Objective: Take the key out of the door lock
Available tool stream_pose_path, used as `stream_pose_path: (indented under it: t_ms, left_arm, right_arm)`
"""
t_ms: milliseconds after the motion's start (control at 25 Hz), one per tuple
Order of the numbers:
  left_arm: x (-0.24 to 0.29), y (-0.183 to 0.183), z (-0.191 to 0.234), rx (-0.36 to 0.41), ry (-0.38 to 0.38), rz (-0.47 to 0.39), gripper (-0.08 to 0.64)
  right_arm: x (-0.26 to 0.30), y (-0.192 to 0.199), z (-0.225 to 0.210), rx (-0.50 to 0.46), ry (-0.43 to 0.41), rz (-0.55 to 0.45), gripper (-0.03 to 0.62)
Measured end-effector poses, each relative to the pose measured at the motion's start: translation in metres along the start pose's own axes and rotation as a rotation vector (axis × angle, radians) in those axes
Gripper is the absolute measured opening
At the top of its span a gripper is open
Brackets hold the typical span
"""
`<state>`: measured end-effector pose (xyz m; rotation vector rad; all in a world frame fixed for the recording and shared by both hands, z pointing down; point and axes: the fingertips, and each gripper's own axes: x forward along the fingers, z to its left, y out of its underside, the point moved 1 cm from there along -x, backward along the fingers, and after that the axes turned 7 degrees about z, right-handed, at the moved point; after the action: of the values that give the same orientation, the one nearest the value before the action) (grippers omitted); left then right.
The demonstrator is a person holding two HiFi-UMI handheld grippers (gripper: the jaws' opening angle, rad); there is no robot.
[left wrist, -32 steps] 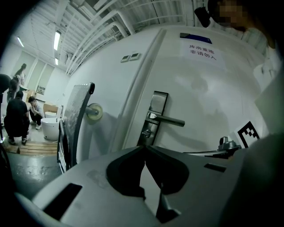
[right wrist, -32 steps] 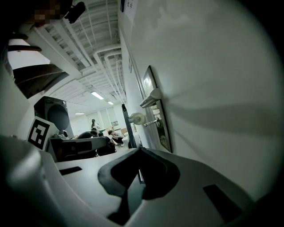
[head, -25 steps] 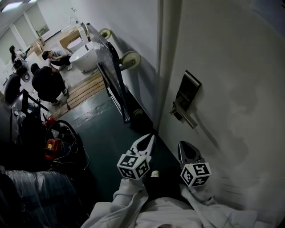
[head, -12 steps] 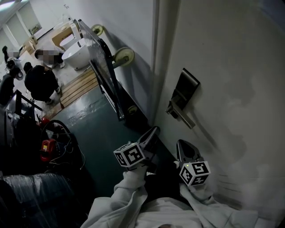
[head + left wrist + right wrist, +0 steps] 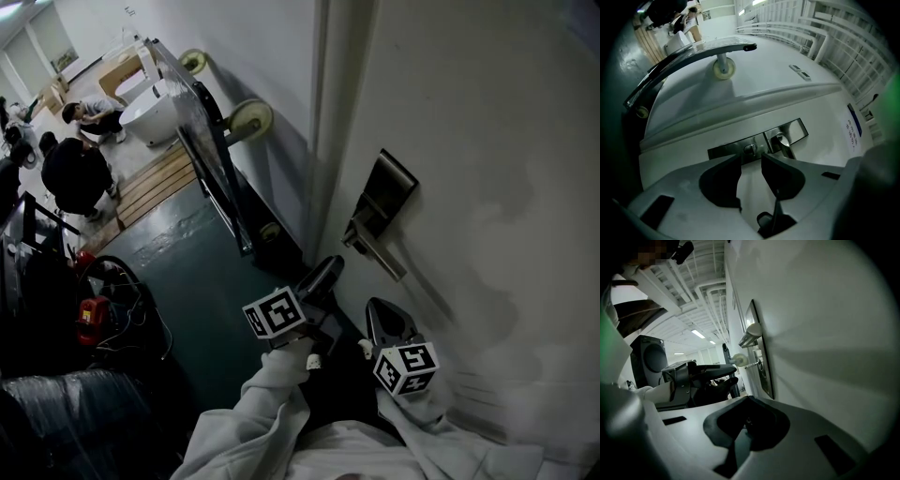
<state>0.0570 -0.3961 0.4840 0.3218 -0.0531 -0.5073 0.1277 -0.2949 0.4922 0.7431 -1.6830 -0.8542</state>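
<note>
Held the left gripper (image 5: 751,161) up toward the lock, jaws parted by a narrow gap and empty. Held the right gripper (image 5: 748,404) low beside the door, jaws pressed together on nothing.

Faced the pale door (image 5: 487,141), then the dark metal lock plate (image 5: 759,143) on it, then the lever handle (image 5: 783,143) jutting from the plate's right part. Found the key (image 5: 750,149) seated in the plate just left of the handle, in line beyond the left gap, not yet touched.

Judged the risks:
- Could have pinched only the edge of so small a key and slipped off.
- Could have knocked the handle close beside it.
- Could have jammed or bent the key by pulling at a slant instead of straight out.
</note>
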Motion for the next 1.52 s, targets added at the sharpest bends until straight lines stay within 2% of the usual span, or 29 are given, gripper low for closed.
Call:
stream_pose_path:
  t_ms: [640, 800, 920, 1080, 1200, 1520]
  left_arm:
    - [0.05, -0.011, 0.006, -0.13, 0.082, 0.002, 0.115]
    - [0.055, -0.015, 0.005, -0.135, 0.092, 0.004, 0.114]
    - [0.059, -0.016, 0.004, -0.137, 0.102, 0.012, 0.088]
    - [0.064, -0.017, -0.003, -0.168, 0.156, 0.019, 0.045]
    - [0.063, -0.017, 0.004, -0.158, 0.124, 0.035, 0.034]
    - [0.064, -0.018, 0.002, -0.167, 0.14, 0.069, 0.032]
  right_arm:
    - [0.006, -0.006, -0.017, -0.012, 0.025, 0.008, 0.051]
    - [0.007, -0.01, -0.018, -0.016, 0.025, 0.004, 0.052]
    - [0.007, -0.011, -0.019, -0.02, 0.025, 0.002, 0.052]
    - [0.008, -0.012, -0.021, -0.025, 0.03, 0.004, 0.052]
    - [0.013, -0.012, -0.02, -0.028, 0.026, 0.007, 0.052]
    - [0.016, -0.019, -0.015, -0.052, 0.014, 0.006, 0.052]
